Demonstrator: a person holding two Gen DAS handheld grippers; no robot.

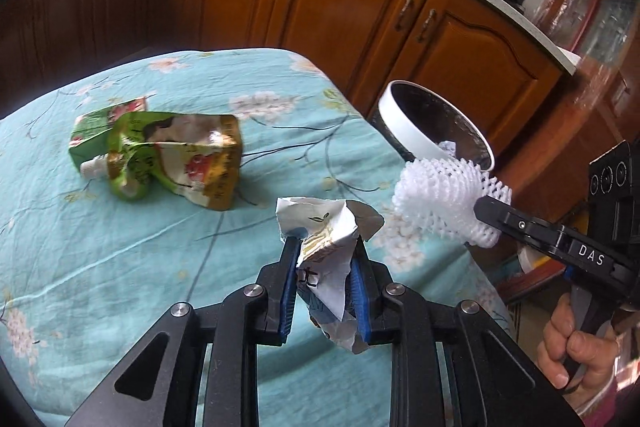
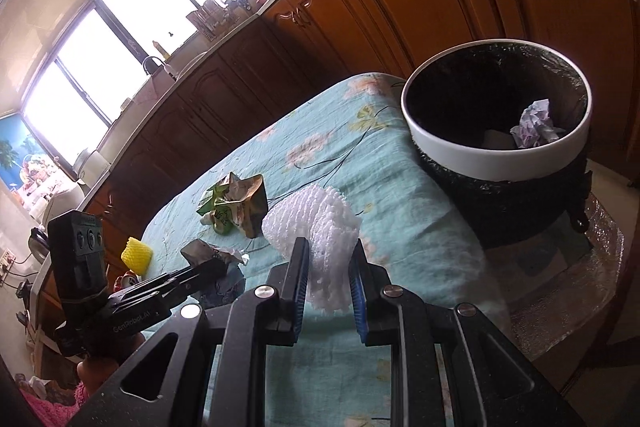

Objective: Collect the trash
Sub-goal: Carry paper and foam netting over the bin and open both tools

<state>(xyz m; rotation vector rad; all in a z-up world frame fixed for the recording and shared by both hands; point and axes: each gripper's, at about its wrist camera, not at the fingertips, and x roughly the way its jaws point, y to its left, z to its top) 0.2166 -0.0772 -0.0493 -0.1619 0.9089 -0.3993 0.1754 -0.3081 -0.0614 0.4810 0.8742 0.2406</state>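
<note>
Left gripper (image 1: 326, 263) pinching a crumpled wrapper (image 1: 326, 227), right gripper (image 2: 329, 285) squeezing foam netting (image 2: 316, 223) — both featherlight, probably squishy. Pouch (image 1: 176, 155) mid-tabletop: grab its flat edge.

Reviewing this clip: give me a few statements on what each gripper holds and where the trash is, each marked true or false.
1. The left gripper is shut on a crumpled white paper wrapper. True.
2. The right gripper is empty. False: it grips a white foam fruit net.
3. The white-rimmed black trash bin already holds crumpled paper. True.
4. The crushed green drink pouch is in the bin. False: it lies on the teal floral tablecloth.
</note>
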